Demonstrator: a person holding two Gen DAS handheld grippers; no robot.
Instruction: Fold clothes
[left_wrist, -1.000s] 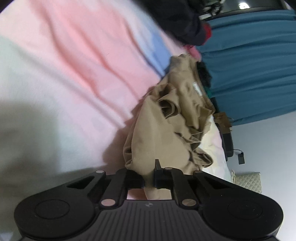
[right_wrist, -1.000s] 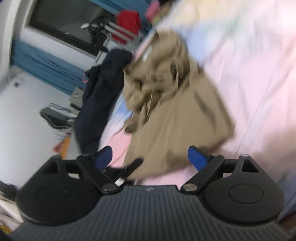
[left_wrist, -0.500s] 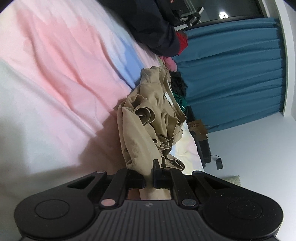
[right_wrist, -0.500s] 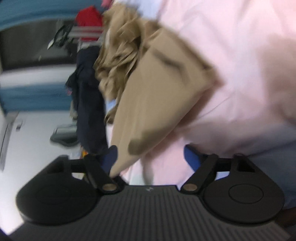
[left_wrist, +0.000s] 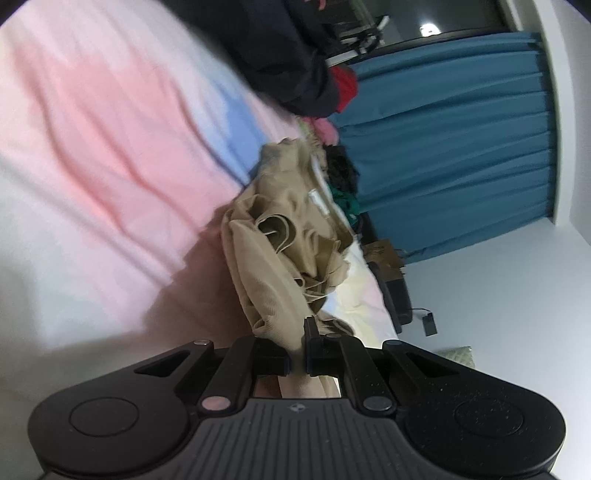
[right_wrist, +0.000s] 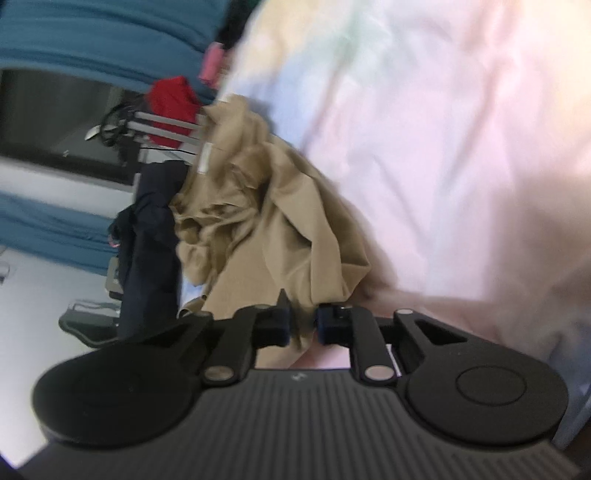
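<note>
Pinching one edge of the crumpled tan garment (left_wrist: 280, 258) in your left hand-held gripper (left_wrist: 297, 356) and another bunch of it in your right hand-held gripper (right_wrist: 302, 326), jaws clamped on fabric, you have it heaped on the pastel bed sheet (left_wrist: 110, 147) near dark clothes (right_wrist: 147, 236).

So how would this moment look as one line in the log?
stage: gripping for fold | left gripper: shut on tan garment | right gripper: shut on garment | garment: crumpled on bedsheet
</note>
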